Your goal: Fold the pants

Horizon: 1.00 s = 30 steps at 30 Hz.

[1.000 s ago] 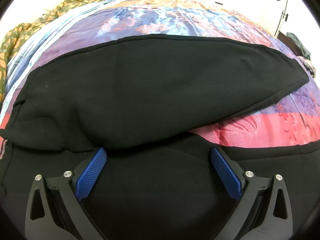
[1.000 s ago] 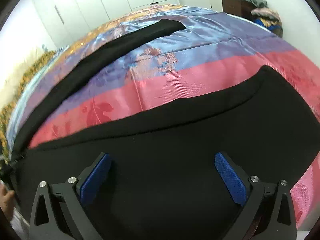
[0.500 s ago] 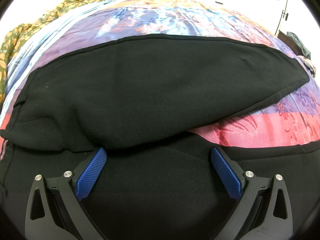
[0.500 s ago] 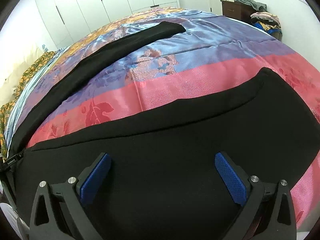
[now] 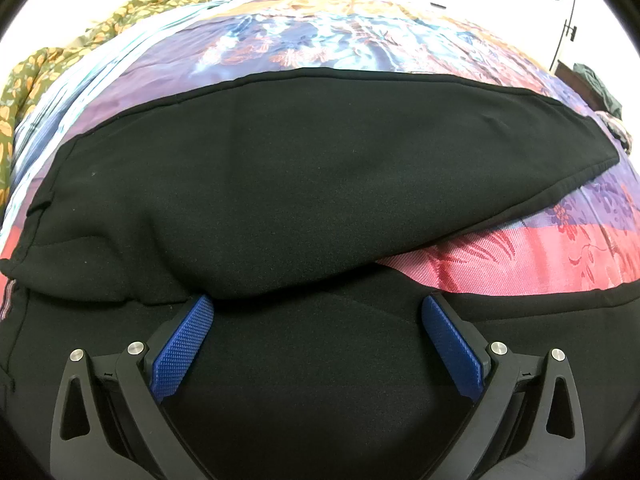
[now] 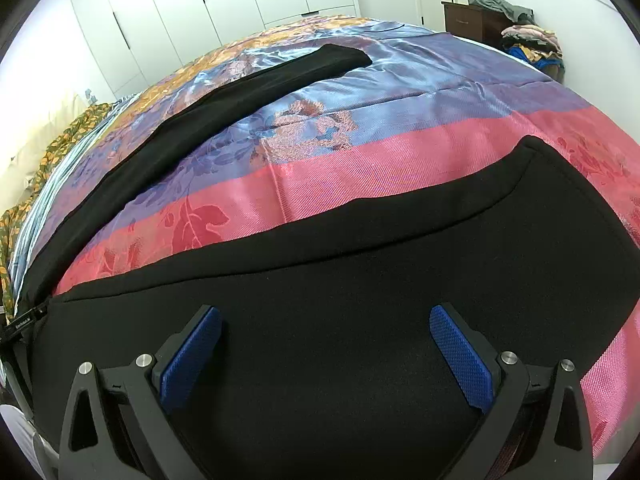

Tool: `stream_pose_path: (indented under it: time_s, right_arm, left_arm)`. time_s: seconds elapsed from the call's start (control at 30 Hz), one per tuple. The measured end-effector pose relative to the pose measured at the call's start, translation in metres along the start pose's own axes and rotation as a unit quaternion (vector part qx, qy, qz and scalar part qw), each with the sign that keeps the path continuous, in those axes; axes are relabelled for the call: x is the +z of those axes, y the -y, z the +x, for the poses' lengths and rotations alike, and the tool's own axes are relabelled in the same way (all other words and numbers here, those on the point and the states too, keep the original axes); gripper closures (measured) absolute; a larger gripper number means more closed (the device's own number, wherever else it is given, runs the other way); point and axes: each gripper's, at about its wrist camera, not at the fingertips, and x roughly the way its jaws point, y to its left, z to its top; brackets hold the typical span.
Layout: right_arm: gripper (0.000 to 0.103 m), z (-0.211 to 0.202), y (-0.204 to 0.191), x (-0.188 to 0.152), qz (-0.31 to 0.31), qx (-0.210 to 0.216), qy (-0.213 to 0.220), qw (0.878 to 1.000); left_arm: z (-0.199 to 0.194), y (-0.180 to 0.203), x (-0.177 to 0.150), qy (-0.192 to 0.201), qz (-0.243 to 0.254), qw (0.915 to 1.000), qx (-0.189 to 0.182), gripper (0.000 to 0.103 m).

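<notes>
Black pants (image 5: 320, 184) sprawl across the bedspread (image 6: 360, 168). Left gripper (image 5: 318, 312) and right gripper (image 6: 325, 320) both gape wide over the fabric, pinching nothing.

Your work surface is a bed (image 6: 440, 92) covered with a shiny floral bedspread (image 6: 320, 168) in orange, blue, purple and pink bands. Directly on it you have the black pants (image 5: 320, 184) spread flat, legs apart, with a green patterned cloth (image 5: 60, 60) bunched at its far edge.

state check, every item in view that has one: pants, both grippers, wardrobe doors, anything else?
pants: unfolded, legs spread in a V on the bedspread
left gripper: open, over the crotch area, holding nothing
right gripper: open, over the near leg, holding nothing
wardrobe doors: closed
</notes>
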Motion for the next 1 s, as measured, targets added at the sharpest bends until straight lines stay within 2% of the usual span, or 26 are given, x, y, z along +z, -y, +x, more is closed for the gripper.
stream_pose_path:
  time_s: [1.0]
  right_arm:
    - [0.000,0.0046,-0.0042,0.0002,-0.017,-0.015,-0.003,1.000]
  left_arm:
    - [0.0003,-0.0002,0.0000,0.000,0.000,1.0000,0.000,0.001]
